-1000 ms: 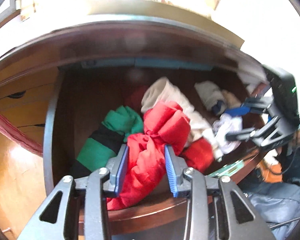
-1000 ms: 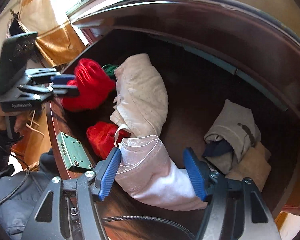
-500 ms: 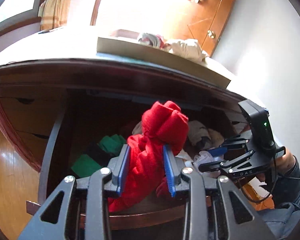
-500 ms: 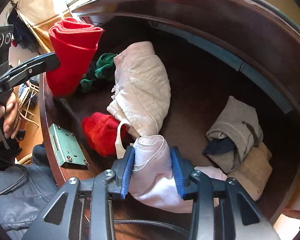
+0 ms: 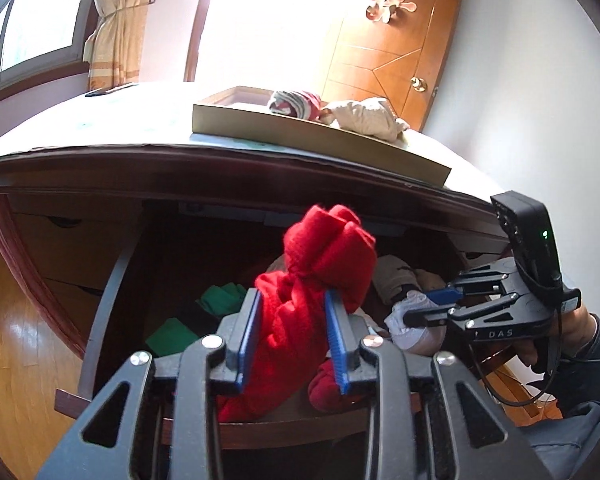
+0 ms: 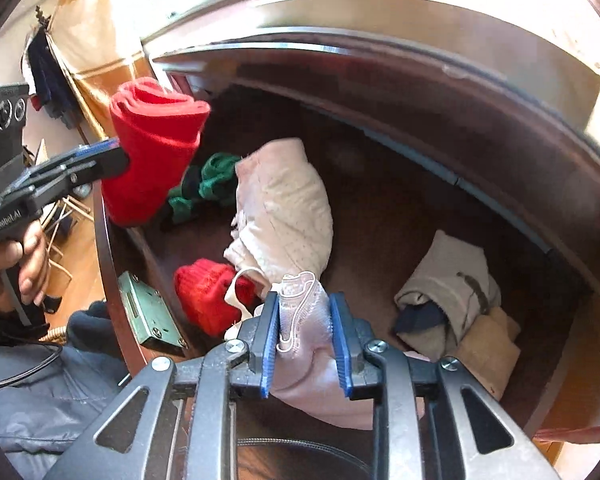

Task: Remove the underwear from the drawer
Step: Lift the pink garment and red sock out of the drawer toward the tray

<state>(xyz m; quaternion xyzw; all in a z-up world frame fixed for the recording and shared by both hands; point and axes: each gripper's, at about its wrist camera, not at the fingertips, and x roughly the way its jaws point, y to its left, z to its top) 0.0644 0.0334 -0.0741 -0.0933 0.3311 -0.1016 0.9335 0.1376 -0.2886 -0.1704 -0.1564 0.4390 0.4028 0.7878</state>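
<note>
Fingers of the left gripper (image 5: 292,334) are clamped on a bunched red garment (image 5: 320,276), held clear above the front edge of the open drawer (image 5: 100,320), probably so it can travel up to the bench top. The right gripper (image 6: 305,338) has just been closing its fingers and now pinches a pale pink piece of underwear (image 6: 304,320) low at the drawer's front edge, not yet lifted out. Deeper in the drawer lie a small red bundle (image 6: 204,296), a cream dotted garment (image 6: 284,208), green and black cloth (image 6: 204,184) toward the left side, and grey and tan folded pieces (image 6: 452,296) at the right. Farther off, on the bench top, a shallow tray (image 5: 320,136) already holds a striped roll (image 5: 296,102) and a cream bundle (image 5: 364,116), seemingly the collection place.
</note>
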